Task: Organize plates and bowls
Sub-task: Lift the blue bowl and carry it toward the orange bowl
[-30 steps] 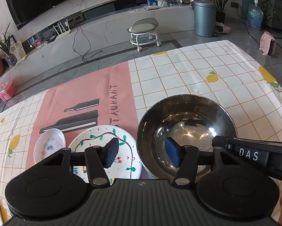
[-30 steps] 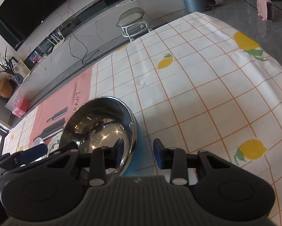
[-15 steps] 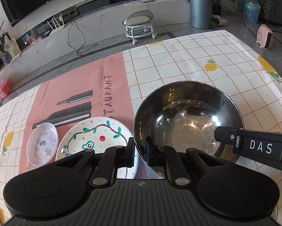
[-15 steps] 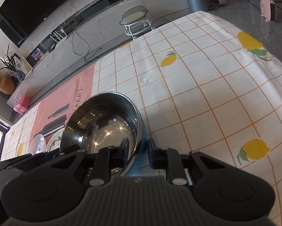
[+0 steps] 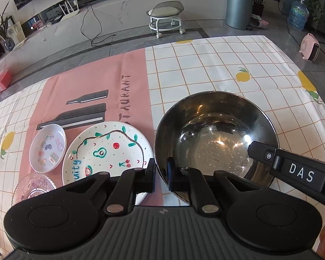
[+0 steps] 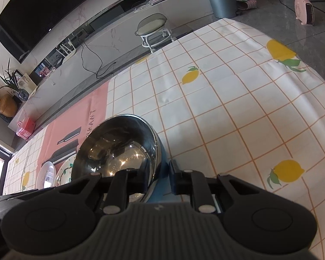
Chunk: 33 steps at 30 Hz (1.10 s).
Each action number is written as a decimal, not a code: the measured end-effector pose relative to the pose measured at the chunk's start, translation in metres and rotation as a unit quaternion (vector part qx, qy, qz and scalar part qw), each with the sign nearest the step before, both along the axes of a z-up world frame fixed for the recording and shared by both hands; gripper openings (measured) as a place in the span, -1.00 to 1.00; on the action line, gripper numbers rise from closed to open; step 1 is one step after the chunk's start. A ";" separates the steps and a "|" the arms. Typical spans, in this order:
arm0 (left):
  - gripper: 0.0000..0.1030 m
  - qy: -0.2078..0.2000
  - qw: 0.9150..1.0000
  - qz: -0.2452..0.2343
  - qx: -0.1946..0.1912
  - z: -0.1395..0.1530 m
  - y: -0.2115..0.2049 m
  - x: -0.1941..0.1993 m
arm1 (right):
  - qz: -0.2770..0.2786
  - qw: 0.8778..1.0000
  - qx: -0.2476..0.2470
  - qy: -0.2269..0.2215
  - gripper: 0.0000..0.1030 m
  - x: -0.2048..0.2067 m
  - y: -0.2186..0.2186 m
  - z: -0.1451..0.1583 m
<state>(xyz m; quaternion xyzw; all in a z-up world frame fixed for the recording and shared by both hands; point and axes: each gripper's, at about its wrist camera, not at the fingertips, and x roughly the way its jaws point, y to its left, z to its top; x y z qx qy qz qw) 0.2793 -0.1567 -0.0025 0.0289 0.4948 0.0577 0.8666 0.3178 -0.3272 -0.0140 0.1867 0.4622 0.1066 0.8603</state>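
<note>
- The big metal bowl (image 5: 214,138) sits on the checked tablecloth (image 5: 216,65), and both grippers pinch its near rim at once, so it could tip or twist if one hand lifts faster than the other
- The rim is thin, round and shiny, so I think it could slip out of the pads and drop back with a bang
- Just to the left of the bowl lies the painted plate (image 5: 107,151), nearly touching it; a swing that way could bump the plate and push it into the small oval dish (image 5: 47,147) on its far side
- A pink glass dish (image 5: 33,187) lies further left of the bowl, closer to the camera than the oval dish, and it looks easy to chip if things slide
- The cloth could drag and wrinkle if the bowl is pulled along and not lifted
- The left gripper (image 5: 161,171) is almost fully together, clamped on the bowl's rim, one finger outside and one inside
- The right gripper (image 6: 161,173) is also squeezed onto the rim on the bowl's right side, one finger inside and one on the blue outer wall
- Its gap is a bit wider than the left one's, as it grips more of the wall
</note>
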 end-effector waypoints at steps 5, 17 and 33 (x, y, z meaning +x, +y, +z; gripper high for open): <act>-0.78 -0.009 1.000 0.009 -0.008 0.015 0.002 -0.005 | -0.001 1.000 -0.003 -0.017 -0.69 -0.005 0.001 0.012; -0.74 -0.025 1.000 0.000 0.008 0.060 0.012 -0.032 | 0.013 0.998 0.000 -0.068 -0.75 -0.030 0.014 0.054; -0.72 -0.063 0.998 0.026 -0.011 0.093 0.073 -0.100 | 0.075 0.989 -0.018 -0.123 -0.78 -0.088 0.073 0.101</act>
